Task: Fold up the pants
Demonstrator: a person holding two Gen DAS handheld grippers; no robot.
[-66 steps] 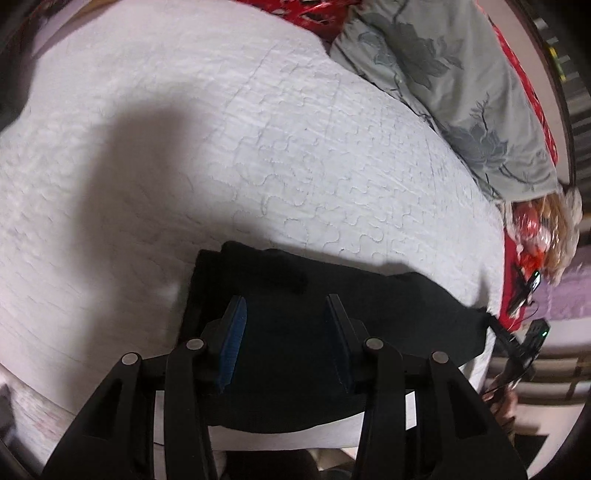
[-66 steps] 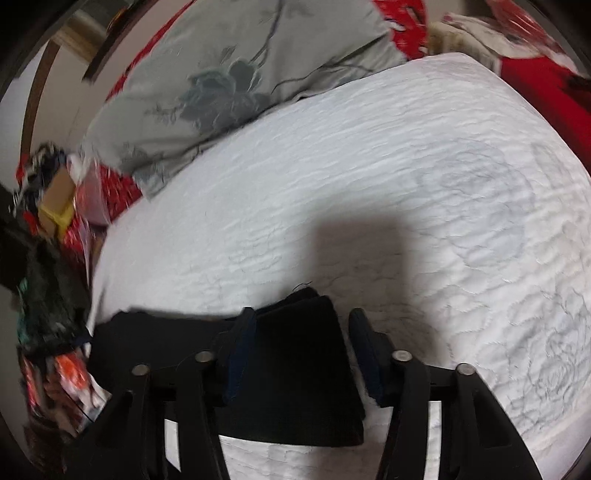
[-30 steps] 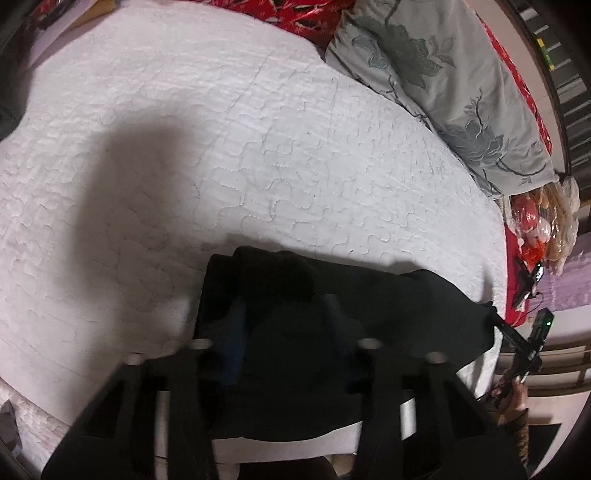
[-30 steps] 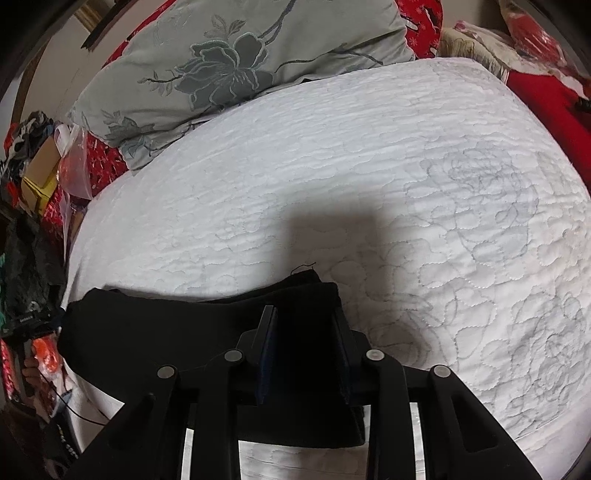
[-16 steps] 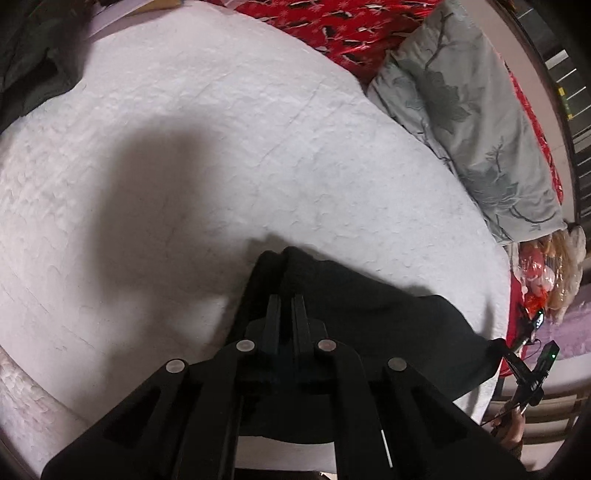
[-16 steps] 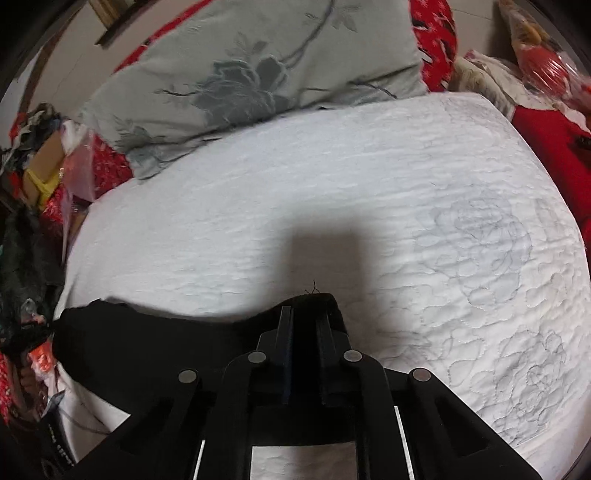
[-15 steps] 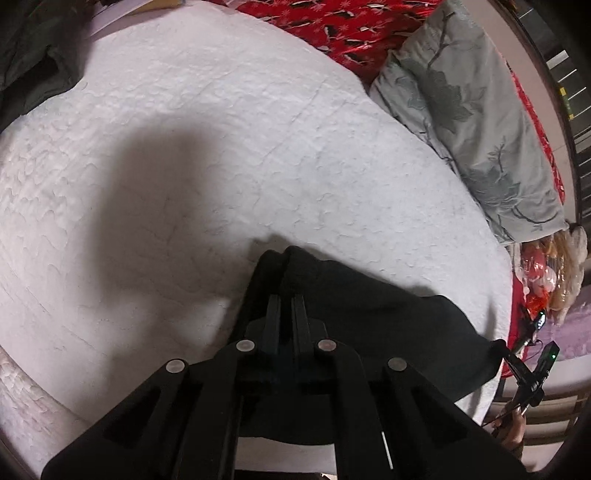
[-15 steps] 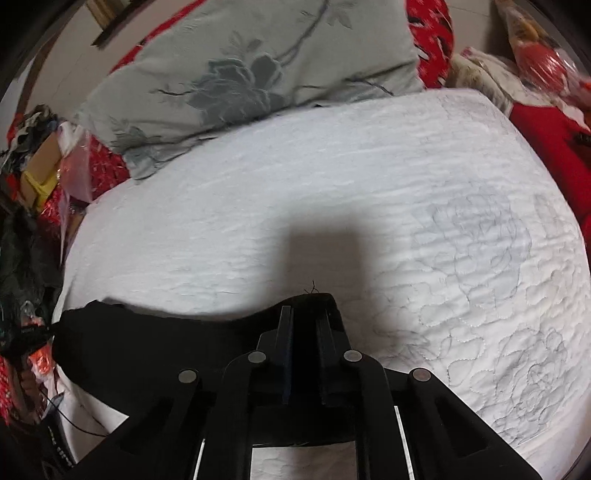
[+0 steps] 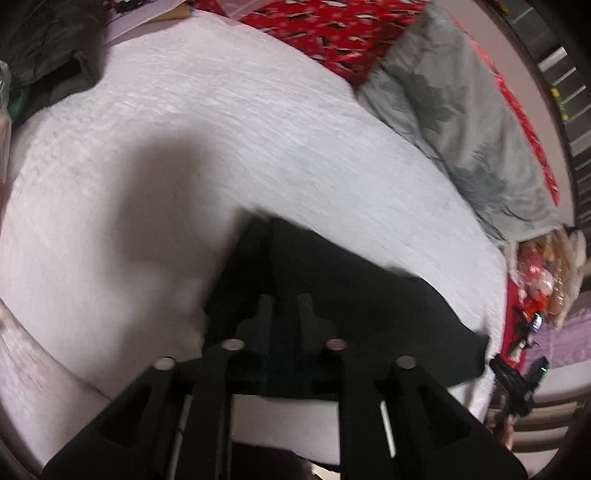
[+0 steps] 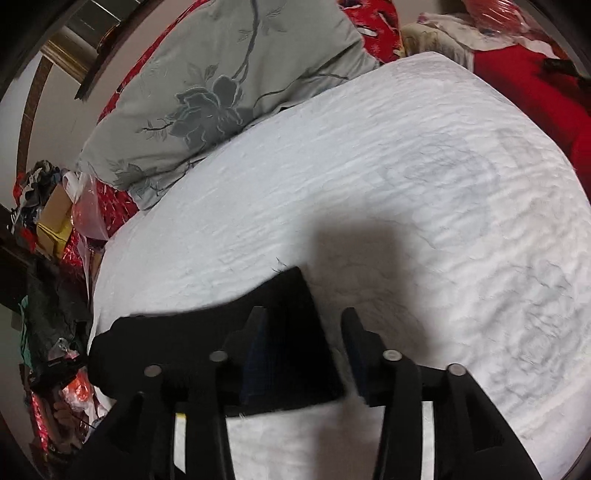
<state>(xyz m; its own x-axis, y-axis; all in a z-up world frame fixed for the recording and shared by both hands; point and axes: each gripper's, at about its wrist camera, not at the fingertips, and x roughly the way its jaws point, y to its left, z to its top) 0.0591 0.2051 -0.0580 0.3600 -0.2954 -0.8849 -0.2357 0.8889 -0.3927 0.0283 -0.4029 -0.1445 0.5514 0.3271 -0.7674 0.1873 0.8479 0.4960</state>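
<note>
The black pants (image 9: 354, 295) lie folded into a long strip on the white quilted bedspread (image 9: 184, 147), near its front edge. My left gripper (image 9: 286, 306) has its jaws nearly together, pinching the pants' left end. In the right wrist view the pants (image 10: 288, 314) show their right end, and my right gripper (image 10: 304, 319) is open, its fingers astride that end with a gap on each side.
A grey floral pillow (image 10: 221, 92) lies at the back of the bed on a red cover (image 9: 332, 26). Dark clothes (image 9: 44, 48) sit at the far left corner. Cluttered bags and boxes (image 10: 55, 221) stand beside the bed. The bed's front edge is just below the grippers.
My right gripper, shut on the pants' right end half a second ago, has opened. My left gripper stays pinched on the left end and the view has shifted slightly.
</note>
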